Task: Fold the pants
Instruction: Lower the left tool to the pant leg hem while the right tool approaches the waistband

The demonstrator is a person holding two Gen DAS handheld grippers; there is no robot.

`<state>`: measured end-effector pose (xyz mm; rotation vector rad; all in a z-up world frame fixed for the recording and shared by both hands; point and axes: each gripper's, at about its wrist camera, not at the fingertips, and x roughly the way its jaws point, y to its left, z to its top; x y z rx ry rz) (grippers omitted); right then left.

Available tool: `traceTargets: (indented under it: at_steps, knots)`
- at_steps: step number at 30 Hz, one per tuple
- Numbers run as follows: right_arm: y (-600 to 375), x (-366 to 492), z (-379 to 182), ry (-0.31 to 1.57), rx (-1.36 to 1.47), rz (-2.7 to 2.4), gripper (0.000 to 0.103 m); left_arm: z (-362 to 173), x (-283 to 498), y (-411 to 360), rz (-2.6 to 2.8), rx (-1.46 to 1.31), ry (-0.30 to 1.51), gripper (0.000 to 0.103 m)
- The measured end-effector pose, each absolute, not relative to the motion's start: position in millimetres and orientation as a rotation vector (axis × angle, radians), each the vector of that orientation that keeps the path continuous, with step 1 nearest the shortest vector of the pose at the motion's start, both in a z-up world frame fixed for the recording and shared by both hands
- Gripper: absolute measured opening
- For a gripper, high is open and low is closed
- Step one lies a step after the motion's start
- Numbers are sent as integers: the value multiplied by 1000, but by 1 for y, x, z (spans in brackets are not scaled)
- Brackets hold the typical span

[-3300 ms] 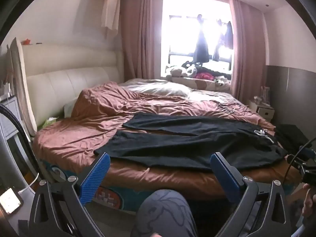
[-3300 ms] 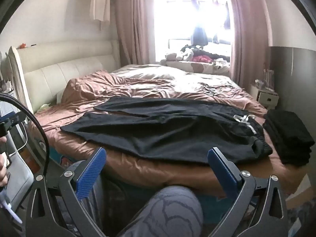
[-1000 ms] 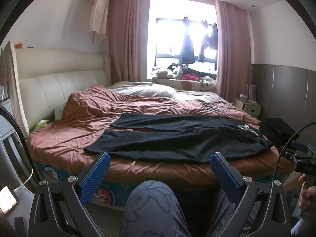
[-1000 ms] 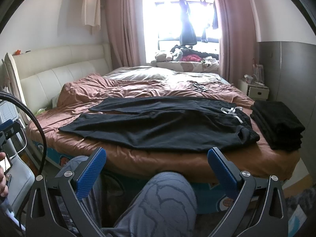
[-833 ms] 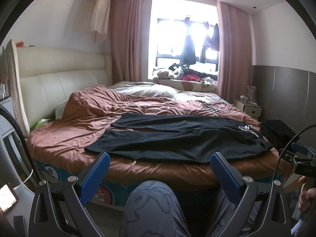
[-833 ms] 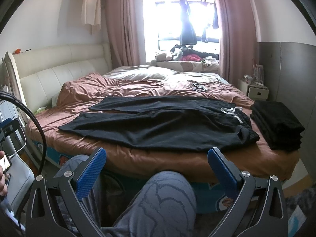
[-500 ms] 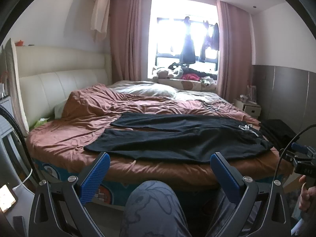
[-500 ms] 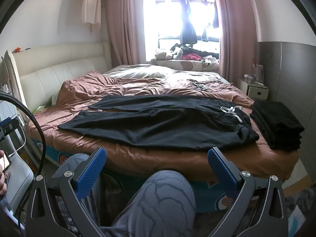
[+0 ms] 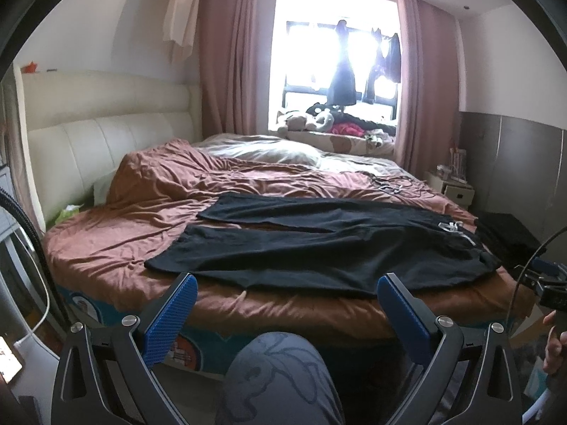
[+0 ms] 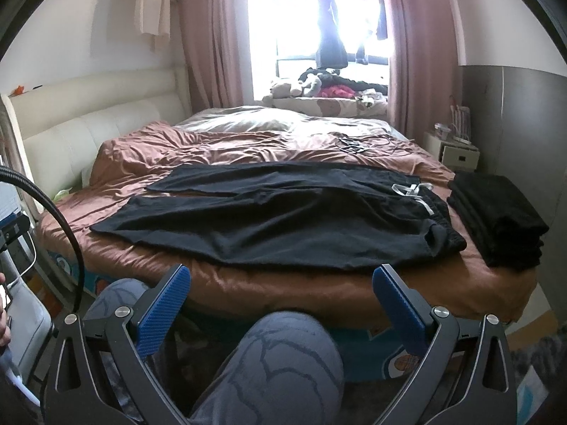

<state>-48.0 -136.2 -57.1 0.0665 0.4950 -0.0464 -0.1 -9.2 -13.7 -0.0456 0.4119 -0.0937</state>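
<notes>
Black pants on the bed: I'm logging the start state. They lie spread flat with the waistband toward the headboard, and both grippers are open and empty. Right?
Not quite. The right wrist view shows the black pants spread flat, but the waistband with its white drawstring lies at the end away from the headboard. Both grippers are open and empty.

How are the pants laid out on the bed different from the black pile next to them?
The pants lie spread flat in one layer, both legs stretched toward the headboard; the black pile is folded into a thick stack. The pants cover much of the bed's near side; the pile sits compact at the right edge. A white drawstring shows on the pants; none shows on the pile. Both are black fabric resting on the brown bedspread.
</notes>
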Motion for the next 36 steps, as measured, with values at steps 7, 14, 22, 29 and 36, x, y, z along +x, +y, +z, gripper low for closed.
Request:
traceTargets:
  at_steps: [7, 14, 22, 29, 36]
  knots:
    - [-143, -19, -58, 529, 81, -75, 103, -22, 33, 2, -83, -65, 452, 102]
    - [-157, 7, -55, 561, 114, -123, 100, -28, 65, 17, -91, -95, 498, 102]
    - [-175, 30, -59, 613, 168, -163, 95, -43, 100, 42, -62, -155, 567, 94]
    - [-196, 38, -61, 639, 212, -227, 93, -57, 124, 72, -19, -203, 624, 90]
    - [-211, 38, -62, 655, 254, -298, 93, -77, 147, 108, 28, -276, 693, 81]
